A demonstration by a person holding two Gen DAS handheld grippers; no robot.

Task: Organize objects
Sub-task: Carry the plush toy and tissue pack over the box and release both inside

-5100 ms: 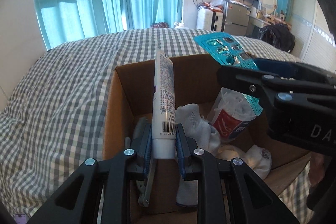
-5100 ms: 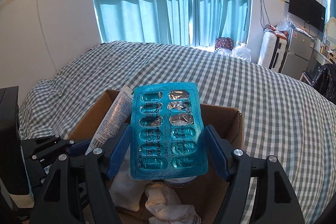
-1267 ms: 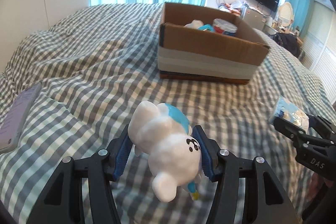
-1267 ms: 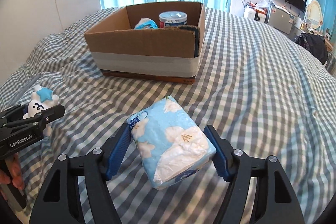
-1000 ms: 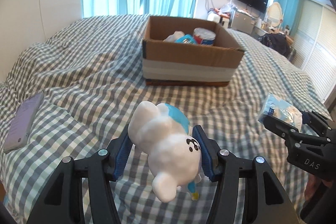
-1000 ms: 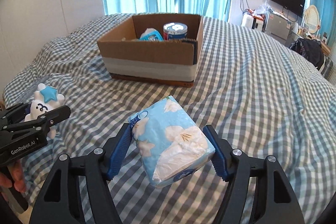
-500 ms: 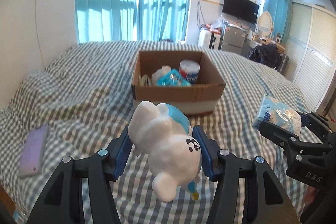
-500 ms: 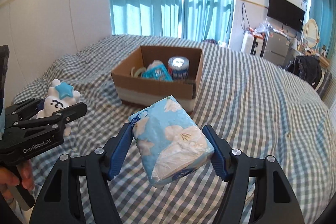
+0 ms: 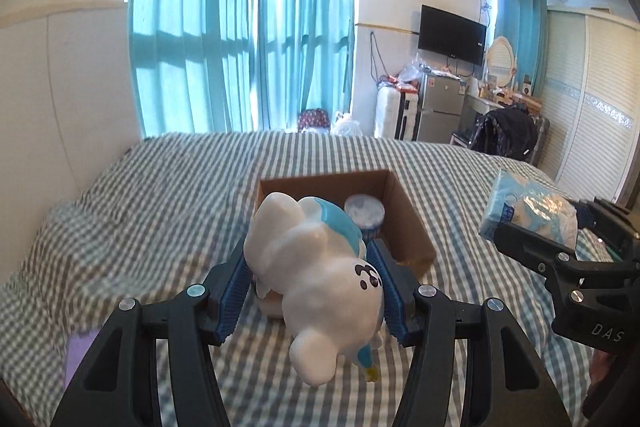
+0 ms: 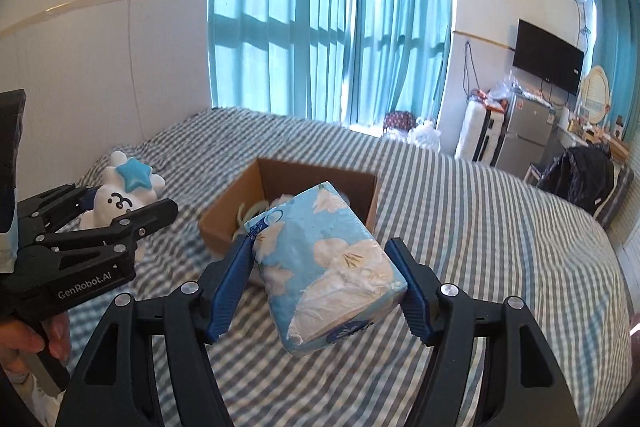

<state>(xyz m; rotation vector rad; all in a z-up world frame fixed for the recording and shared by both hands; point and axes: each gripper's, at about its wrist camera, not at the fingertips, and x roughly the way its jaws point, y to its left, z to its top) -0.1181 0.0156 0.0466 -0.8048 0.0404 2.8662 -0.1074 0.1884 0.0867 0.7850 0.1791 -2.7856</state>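
Rising: both tools, toy (image 9: 316,267), tissues (image 10: 324,267) clamped.

Glossy plastic toy (image 9: 320,267), cardboard box (image 9: 404,211)

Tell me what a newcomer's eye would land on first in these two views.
The white plush toy with a blue star, clamped in the left gripper, fills the left wrist view. In the right wrist view the right gripper grips a blue floral tissue pack. Behind both, an open cardboard box sits on the checked bed.
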